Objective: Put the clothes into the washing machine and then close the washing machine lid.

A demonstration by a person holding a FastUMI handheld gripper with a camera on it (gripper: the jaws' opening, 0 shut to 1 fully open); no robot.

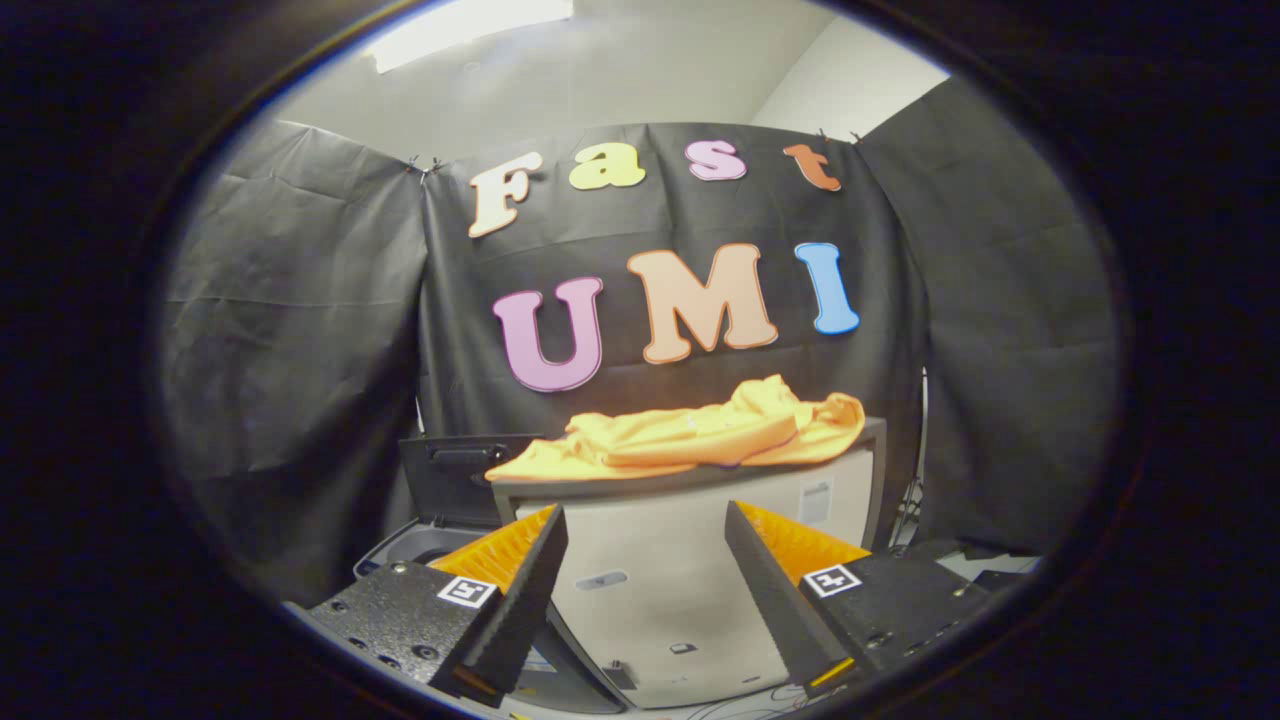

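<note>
An orange garment lies crumpled on top of a pale cabinet, above and beyond my fingers. To the cabinet's left stands the washing machine, its dark lid raised upright behind the opening. My gripper is open, its two fingers spread wide in front of the cabinet's face, with nothing between them.
Black cloth walls close the booth behind and on both sides. A dark stand or tripod leg shows to the right of the cabinet. Some flat papers or cables lie on the floor near the cabinet's base.
</note>
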